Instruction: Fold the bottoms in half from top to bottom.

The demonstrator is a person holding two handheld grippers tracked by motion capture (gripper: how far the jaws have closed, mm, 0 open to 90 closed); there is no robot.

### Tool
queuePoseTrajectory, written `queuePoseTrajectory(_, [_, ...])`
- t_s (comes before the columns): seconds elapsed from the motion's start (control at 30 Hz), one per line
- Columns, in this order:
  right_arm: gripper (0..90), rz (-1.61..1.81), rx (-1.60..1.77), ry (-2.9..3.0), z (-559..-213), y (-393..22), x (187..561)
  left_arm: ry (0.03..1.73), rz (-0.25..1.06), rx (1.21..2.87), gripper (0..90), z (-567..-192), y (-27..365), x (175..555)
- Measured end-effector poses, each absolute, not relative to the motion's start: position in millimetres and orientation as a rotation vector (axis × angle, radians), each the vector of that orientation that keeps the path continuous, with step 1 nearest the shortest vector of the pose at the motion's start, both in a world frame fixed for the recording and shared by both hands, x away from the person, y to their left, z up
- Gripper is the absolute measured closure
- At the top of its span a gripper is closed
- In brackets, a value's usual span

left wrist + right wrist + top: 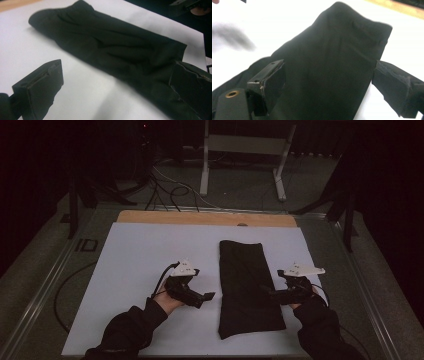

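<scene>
black cloth (248, 287): folded long, smooth, on the white sheet (140, 265) | between left gripper (207, 296), wide, empty, and right gripper (266, 292), wide, empty | bare sheet left of left gripper

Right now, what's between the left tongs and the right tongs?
The folded black cloth lies flat on the white sheet between the left tongs and the right tongs, as the high view shows.

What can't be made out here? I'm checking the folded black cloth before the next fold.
- Black cloth: layer count unreadable in the high view, too dark.
- Its near end: cut off by the right gripper view's bottom edge.
- Right gripper: jaw tips blend into the cloth in the high view.
</scene>
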State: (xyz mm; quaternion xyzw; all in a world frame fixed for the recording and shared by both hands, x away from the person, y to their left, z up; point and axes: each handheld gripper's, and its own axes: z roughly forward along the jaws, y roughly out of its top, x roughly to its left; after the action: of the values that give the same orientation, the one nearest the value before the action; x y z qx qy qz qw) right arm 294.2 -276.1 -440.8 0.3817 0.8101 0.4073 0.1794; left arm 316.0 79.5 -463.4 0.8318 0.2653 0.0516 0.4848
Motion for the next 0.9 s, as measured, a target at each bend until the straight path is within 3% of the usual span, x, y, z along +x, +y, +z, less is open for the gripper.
queuePoseTrajectory(0.37, [10.8,1.201,1.062,2.207,-424,-277,325,0.713,0.12,2.04,0.0,-453,70,338])
queuePoseTrajectory(0.9, [9.9,1.18,1.096,2.195,-429,-275,376,0.789,0.135,2.049,0.0,-454,62,369])
